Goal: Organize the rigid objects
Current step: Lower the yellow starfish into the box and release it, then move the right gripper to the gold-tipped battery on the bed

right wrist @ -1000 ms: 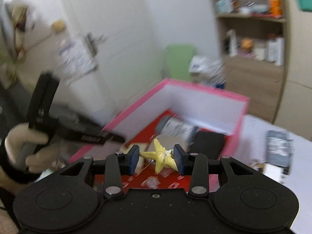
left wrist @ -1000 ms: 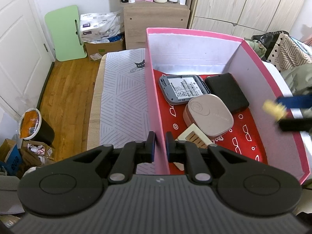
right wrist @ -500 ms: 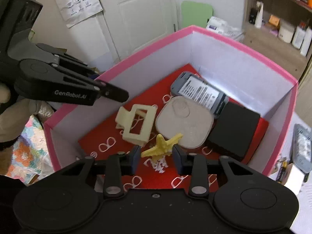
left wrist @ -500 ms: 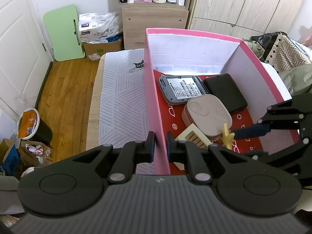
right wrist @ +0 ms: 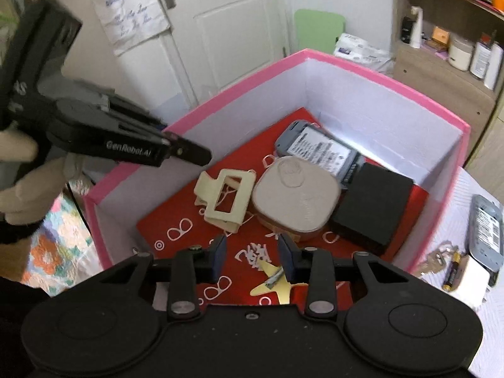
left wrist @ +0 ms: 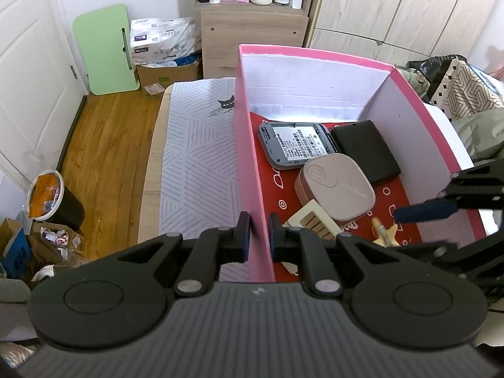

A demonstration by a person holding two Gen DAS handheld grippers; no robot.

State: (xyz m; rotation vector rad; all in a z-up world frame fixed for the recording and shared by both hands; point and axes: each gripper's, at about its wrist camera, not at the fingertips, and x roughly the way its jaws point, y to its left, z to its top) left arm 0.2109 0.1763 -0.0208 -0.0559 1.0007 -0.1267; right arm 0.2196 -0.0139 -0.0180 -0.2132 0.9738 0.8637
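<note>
Inside the pink box (right wrist: 371, 75), the yellow star-shaped clip (right wrist: 273, 283) now lies loose on the red floor below the right hand-held gripper (right wrist: 253, 256), jaws spread, no longer pinching it, while the left hand-held gripper (left wrist: 259, 236) clamps the box wall, so another loose item can follow.

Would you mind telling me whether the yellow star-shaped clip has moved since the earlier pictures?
Yes. The yellow star-shaped clip has gone down onto the pink box's red floor, free of the right gripper's jaws.

White panelled door (left wrist: 28, 63), wooden floor (left wrist: 107, 145) — pale wood shelf unit (left wrist: 252, 25), wardrobe doors (left wrist: 393, 9)
</note>
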